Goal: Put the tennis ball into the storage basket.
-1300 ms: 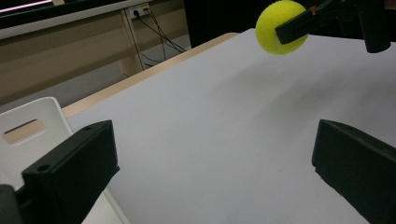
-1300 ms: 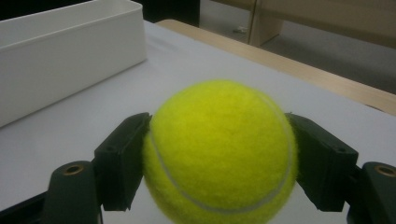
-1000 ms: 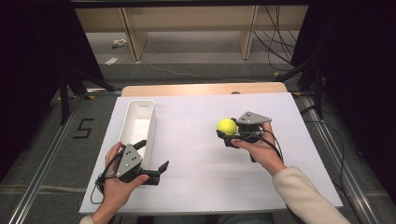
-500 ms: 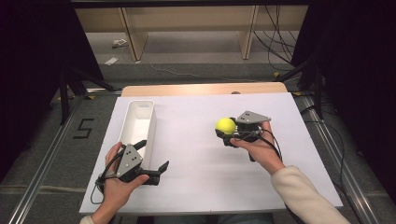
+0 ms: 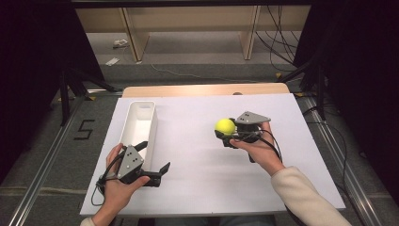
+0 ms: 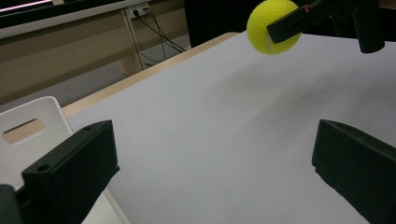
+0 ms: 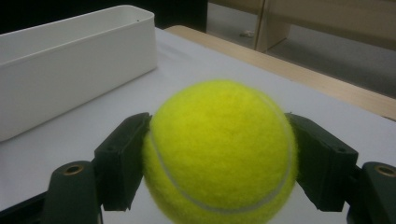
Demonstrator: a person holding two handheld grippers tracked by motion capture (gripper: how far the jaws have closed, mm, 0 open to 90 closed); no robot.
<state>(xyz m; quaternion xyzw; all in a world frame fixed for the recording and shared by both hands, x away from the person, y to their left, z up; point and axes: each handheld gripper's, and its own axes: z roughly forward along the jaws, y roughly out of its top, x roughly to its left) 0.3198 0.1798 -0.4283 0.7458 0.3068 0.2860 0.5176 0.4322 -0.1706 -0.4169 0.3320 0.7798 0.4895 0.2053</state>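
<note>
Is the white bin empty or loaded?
Empty as far as visible: the white bin shows bare floor; the tennis ball sits in the right gripper.

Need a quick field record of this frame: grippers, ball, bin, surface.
right gripper: shut on the tennis ball, held clear above the table
left gripper: open, holds nothing, low over the table beside the near end of the bin
bin: white, long, on the left part of the table, nothing seen inside
table: white top
ball to bin: apart, ball to the right of it
</note>
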